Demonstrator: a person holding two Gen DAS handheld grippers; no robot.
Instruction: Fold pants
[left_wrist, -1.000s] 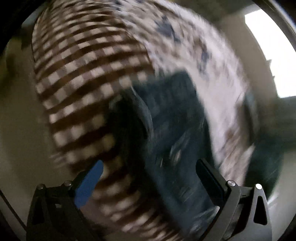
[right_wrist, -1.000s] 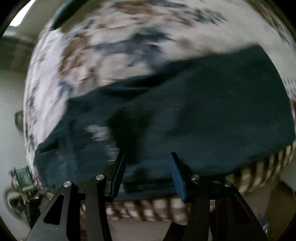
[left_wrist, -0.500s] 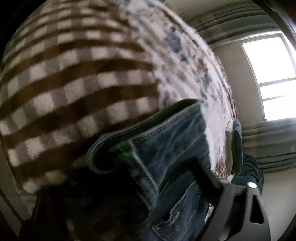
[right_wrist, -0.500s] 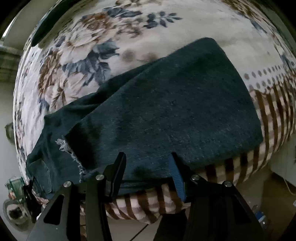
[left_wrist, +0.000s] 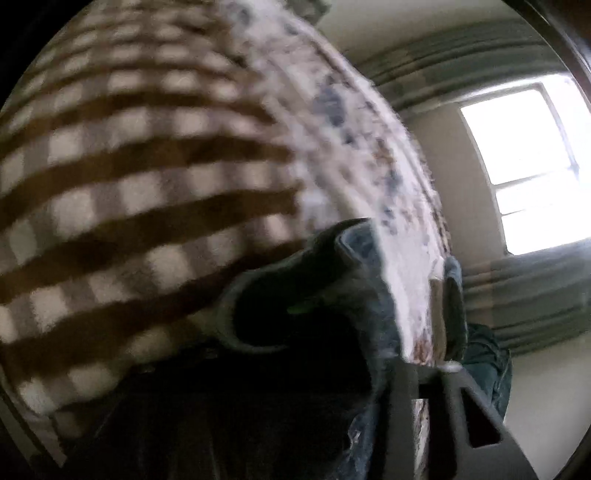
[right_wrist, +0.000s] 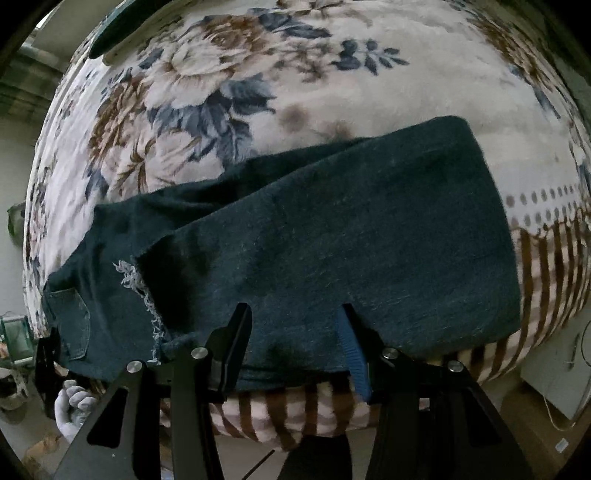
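Left hand-held gripper (left_wrist: 332, 369) closing, jaws around the waistband of the jeans (right_wrist: 314, 240), denim bunched between them; pad contact lost in blur and shadow. Right hand-held gripper (right_wrist: 295, 332) half spread, pointing steeply down over the near edge of the jeans, nothing pinched between its fingers (right_wrist: 236, 339). Jeans lying folded across the bed, on a floral blanket (right_wrist: 258, 74) with a brown checked border (left_wrist: 129, 166). Frayed hem (right_wrist: 140, 284) and back pocket (right_wrist: 70, 321) toward the left. Gloved hand (right_wrist: 72, 410) low at left. Window (left_wrist: 528, 166) beyond.
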